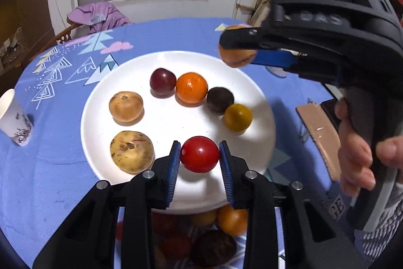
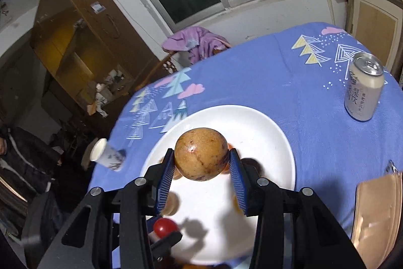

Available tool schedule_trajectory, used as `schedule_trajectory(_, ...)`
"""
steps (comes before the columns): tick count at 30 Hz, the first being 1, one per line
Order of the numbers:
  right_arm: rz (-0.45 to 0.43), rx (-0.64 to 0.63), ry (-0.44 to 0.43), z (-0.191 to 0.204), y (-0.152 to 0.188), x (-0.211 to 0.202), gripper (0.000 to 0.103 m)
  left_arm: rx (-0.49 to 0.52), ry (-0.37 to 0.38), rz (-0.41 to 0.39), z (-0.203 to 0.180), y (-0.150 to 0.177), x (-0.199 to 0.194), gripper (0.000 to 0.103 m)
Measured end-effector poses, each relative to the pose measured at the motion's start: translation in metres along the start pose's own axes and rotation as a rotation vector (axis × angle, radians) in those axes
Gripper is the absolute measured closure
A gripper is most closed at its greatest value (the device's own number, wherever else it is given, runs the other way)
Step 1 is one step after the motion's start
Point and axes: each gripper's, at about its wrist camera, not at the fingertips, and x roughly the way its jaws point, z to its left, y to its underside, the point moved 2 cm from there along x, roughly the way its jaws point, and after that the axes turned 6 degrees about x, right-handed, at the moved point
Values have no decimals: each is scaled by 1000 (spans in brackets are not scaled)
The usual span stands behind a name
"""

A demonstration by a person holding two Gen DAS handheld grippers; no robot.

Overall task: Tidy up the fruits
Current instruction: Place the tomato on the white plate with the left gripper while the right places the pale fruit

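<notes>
A white plate (image 1: 173,62) on the blue tablecloth holds several fruits: two tan ones (image 1: 126,106) at the left, a dark red one (image 1: 162,81), an orange (image 1: 192,87), a dark one (image 1: 220,100) and a yellow-green one (image 1: 237,117). My left gripper (image 1: 199,154) is shut on a red tomato (image 1: 199,154) just above the plate's near part. My right gripper (image 2: 201,160) is shut on a tan round fruit (image 2: 201,154) and holds it above the plate (image 2: 267,127); it also shows in the left wrist view (image 1: 236,52). More fruits (image 1: 233,219) lie below the left gripper.
A paper cup (image 1: 13,117) stands at the table's left edge. A drink can (image 2: 364,86) stands at the right. A tan flat object (image 1: 321,135) lies right of the plate. A chair with a purple garment (image 1: 100,15) is behind the table.
</notes>
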Motion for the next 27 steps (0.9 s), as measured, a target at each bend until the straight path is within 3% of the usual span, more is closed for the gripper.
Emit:
schedule_trajectory(7, 46, 19, 83, -24, 0, 41, 59, -13, 30, 105, 4, 5, 39, 72)
schedule_trajectory(11, 45, 26, 111, -29, 2, 48, 58, -10, 21, 100, 5, 4, 38, 72)
schedule_trajectory(13, 48, 31, 102, -29, 2, 49, 57, -18, 31, 109, 6, 6, 39, 55)
schedule_trajectory(17, 23, 28, 91, -25, -1, 39, 56, -17, 18, 81, 7, 5, 32, 43)
schedule_trajectory(18, 11, 32, 84, -23, -2, 33, 56, -21, 10, 73, 9, 5, 29, 38)
schedule_trajectory(21, -46, 28, 23, -7, -6, -3, 56, -50, 5, 37, 15, 2, 10, 37)
schedule_trajectory(23, -99, -21, -24, 14, -1, -41, 54, -78, -25, -40, 26, -1, -24, 35)
schedule_trajectory(24, -125, -45, -49, 23, 4, -60, 50, -91, -33, -73, 30, 0, -38, 29)
schedule_trajectory(26, -187, -72, -110, 34, 22, -100, 28, -140, -64, -159, 45, 10, -78, 22)
schedule_trajectory(27, -205, -79, -122, 36, 35, -115, 24, -158, -85, -186, 51, 19, -92, 19)
